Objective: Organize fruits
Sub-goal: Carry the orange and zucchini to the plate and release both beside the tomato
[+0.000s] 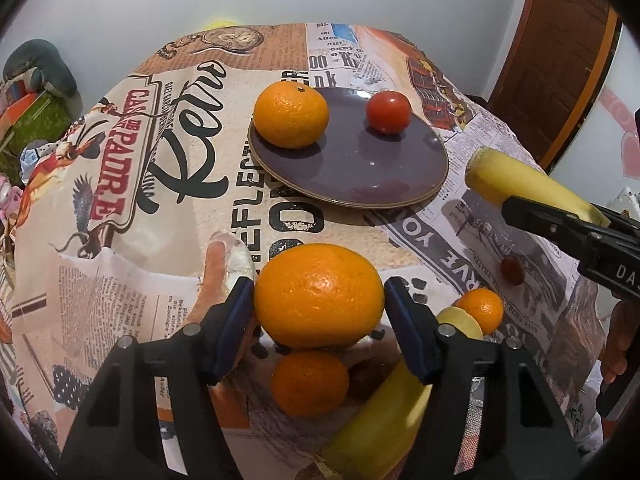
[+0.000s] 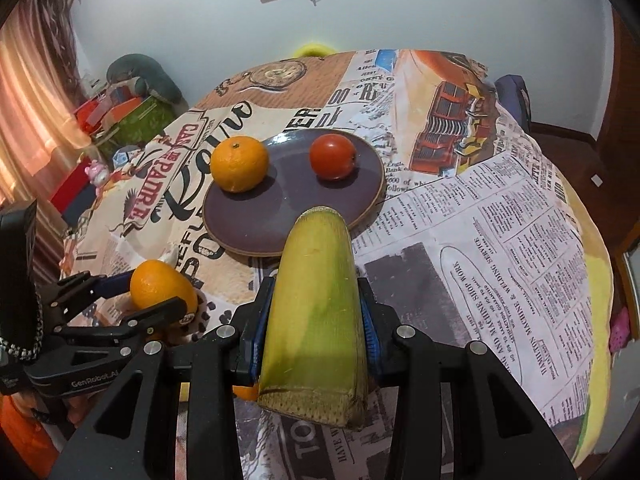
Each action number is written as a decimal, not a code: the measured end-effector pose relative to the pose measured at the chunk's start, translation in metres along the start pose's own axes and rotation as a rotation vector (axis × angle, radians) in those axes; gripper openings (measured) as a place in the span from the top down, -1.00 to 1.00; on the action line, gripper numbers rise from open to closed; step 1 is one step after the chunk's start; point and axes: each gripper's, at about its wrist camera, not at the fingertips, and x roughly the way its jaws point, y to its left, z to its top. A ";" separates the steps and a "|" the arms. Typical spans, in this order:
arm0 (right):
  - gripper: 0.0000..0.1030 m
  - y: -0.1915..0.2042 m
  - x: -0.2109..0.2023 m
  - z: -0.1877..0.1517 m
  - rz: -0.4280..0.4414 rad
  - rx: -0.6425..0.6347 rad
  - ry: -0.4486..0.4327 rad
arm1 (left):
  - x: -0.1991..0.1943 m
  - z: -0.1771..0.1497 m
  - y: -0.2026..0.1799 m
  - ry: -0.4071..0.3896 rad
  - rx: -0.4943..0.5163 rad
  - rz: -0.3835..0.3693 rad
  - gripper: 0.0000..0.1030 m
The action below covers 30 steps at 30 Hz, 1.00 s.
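Low in the frame, the left gripper (image 1: 319, 312) pinches a large round orange (image 1: 319, 295) while the right gripper (image 2: 314, 344) clamps a yellow-green banana piece (image 2: 316, 316), either risking a roll off the crowded purple ceramic plate (image 1: 360, 176).

I see a dark purple plate (image 1: 360, 176) on a newspaper-print tablecloth (image 1: 120, 300); on the plate, a bright orange mandarin (image 1: 291, 114) and a red tomato (image 1: 389, 112); near the plate, a yellow-green banana piece (image 2: 316, 312)
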 end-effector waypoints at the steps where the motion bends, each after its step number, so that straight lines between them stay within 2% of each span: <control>1: 0.32 0.000 0.000 0.000 0.000 0.000 -0.002 | -0.001 0.000 0.001 0.001 -0.005 -0.004 -0.27; 5: 0.32 -0.001 -0.001 0.003 -0.001 -0.005 -0.008 | -0.005 0.003 0.005 -0.010 -0.029 -0.020 -0.26; 15: 0.32 0.000 0.005 0.019 0.007 -0.006 -0.033 | -0.024 0.030 0.015 -0.098 -0.058 -0.032 -0.26; 22: 0.32 0.006 0.016 0.041 0.021 -0.016 -0.057 | -0.030 0.055 0.023 -0.164 -0.064 -0.026 -0.26; 30: 0.32 0.015 0.040 0.074 0.023 -0.046 -0.076 | -0.022 0.083 0.036 -0.203 -0.079 -0.026 -0.26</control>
